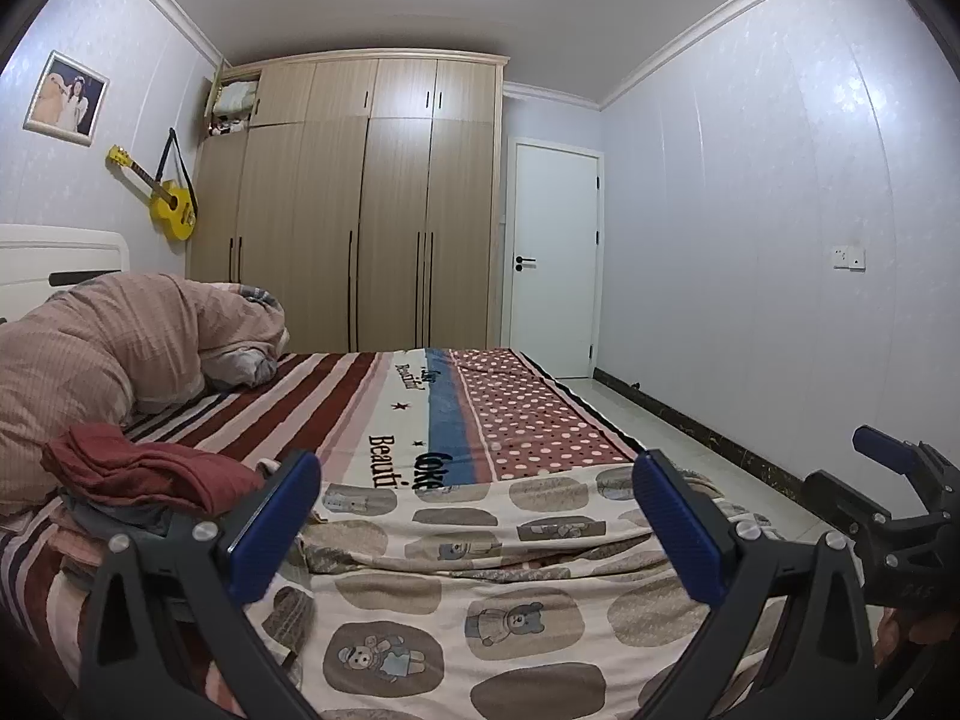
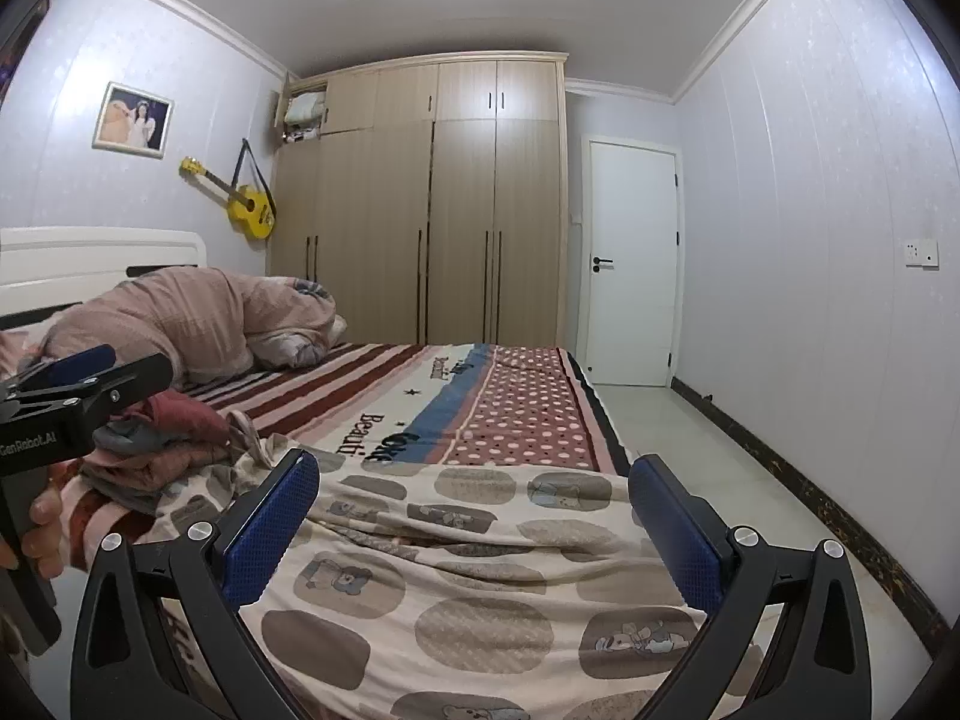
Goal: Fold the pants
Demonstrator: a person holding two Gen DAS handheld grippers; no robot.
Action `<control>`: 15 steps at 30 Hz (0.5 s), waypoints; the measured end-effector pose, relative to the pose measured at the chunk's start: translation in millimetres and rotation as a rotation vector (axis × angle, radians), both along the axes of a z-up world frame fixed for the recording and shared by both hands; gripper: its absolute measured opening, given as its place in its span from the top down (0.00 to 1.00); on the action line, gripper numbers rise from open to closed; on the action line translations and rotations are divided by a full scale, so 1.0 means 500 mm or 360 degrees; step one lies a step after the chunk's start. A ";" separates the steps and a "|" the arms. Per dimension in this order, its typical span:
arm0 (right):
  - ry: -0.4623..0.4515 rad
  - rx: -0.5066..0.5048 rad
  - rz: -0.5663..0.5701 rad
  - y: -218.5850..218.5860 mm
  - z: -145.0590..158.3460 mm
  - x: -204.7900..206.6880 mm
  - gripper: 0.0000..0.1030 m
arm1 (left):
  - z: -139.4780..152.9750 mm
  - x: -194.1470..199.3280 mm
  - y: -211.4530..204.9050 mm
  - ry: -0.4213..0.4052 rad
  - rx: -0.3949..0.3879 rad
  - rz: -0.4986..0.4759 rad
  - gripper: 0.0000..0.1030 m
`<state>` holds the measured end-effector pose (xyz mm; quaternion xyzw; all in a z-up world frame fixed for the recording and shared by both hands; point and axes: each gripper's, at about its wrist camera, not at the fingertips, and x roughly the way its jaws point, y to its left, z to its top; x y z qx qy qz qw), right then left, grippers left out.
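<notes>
Our left gripper point(image 1: 480, 534) and right gripper point(image 2: 474, 531) gape wide, holding nothing; bear-print pants point(image 1: 480, 600) lie near, unfolded.

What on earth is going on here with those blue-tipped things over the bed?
A person holds a pair of tongs in each hand, set to fold pants. The bear-print pants lie spread on the bed. The left tongs and right tongs hang open above them, gripping nothing. A pile of clothes sits to the left.
</notes>
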<state>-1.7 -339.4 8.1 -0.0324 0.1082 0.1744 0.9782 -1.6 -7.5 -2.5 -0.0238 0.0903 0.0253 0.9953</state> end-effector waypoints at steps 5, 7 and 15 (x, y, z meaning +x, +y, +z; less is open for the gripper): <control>0.0048 -0.0003 -0.0036 0.000 -0.020 0.012 0.00 | -0.022 0.026 0.005 0.0060 0.0012 0.0029 0.01; 0.0106 0.0008 -0.0051 -0.003 -0.033 0.020 0.00 | -0.036 0.037 0.014 0.0097 -0.0009 0.0034 0.01; 0.0358 0.0140 -0.0106 -0.045 -0.140 0.064 0.16 | -0.156 0.101 0.088 0.0336 -0.0080 0.0105 0.01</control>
